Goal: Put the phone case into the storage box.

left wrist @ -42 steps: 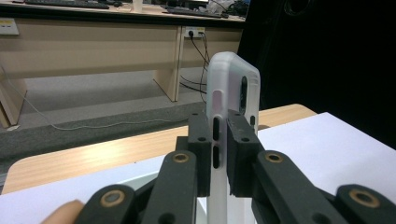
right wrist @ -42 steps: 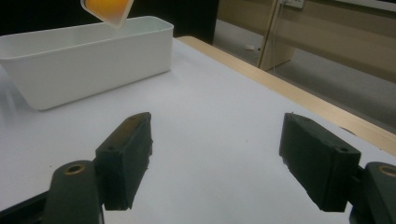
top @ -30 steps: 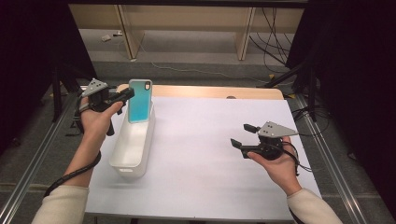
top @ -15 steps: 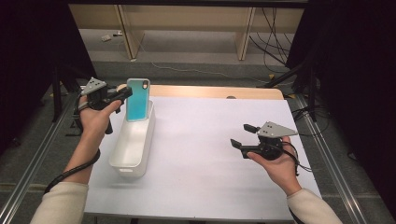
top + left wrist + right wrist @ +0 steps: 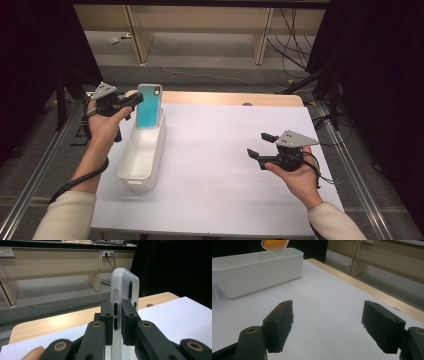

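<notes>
So the left tool is clamped on a phone in a clear case, pinching it by its thin edges. From the left tool's own camera you can see both black pads pressed right up against the sides of the case, next to the side button slots, with the phone standing upright between them. From above, the phone's teal face looks toward the camera and it hangs over the far end of the white bin, its lower edge at or just inside the rim, can't tell if it touches. The bin sits on the left part of the white table. The right tool is well apart from all that, held over the right side of the table with its jaws wide apart and nothing in them.
</notes>
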The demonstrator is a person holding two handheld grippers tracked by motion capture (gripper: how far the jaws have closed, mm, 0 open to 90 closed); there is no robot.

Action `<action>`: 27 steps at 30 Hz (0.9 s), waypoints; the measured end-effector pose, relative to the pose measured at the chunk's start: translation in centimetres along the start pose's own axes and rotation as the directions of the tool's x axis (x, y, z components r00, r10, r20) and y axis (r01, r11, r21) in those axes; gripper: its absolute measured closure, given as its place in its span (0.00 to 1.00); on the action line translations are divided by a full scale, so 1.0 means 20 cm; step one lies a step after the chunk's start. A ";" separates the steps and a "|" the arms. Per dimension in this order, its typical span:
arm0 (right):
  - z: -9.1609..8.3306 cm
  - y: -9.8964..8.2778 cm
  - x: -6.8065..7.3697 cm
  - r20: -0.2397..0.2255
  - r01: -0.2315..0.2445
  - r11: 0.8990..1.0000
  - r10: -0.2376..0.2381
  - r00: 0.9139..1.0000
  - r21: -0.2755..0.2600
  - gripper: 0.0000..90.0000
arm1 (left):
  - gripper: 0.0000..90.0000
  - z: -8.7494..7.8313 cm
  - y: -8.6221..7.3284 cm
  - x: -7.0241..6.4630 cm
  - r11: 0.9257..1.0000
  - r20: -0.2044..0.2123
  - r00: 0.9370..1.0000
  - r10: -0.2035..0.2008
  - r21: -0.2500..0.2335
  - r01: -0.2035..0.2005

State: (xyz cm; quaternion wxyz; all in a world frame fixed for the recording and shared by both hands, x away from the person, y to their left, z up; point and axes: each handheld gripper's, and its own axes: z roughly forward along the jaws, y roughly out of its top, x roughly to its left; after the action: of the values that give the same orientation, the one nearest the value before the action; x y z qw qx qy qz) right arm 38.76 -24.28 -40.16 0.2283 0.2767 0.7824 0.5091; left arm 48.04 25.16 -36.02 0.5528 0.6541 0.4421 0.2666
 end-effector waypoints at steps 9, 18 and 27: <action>0.00 0.00 0.00 0.000 -0.005 1.000 0.005 1.000 0.005 0.29 | 0.91 0.01 0.01 0.01 1.000 -0.006 1.000 0.003 0.002 -0.003; 0.00 0.00 0.00 0.004 -0.005 1.000 0.005 1.000 0.006 0.29 | 0.91 0.03 0.00 0.03 1.000 -0.012 1.000 0.005 0.007 -0.005; 0.01 -0.01 0.00 0.004 -0.003 1.000 0.003 1.000 -0.006 0.29 | 0.91 0.04 0.01 0.04 1.000 -0.016 1.000 0.007 0.010 -0.007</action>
State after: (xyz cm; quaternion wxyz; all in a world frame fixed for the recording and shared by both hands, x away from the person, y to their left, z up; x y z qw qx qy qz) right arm 38.77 -24.17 -40.33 0.2302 0.2782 0.7799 0.5113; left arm 49.12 25.42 -36.15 0.5450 0.6564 0.4455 0.2713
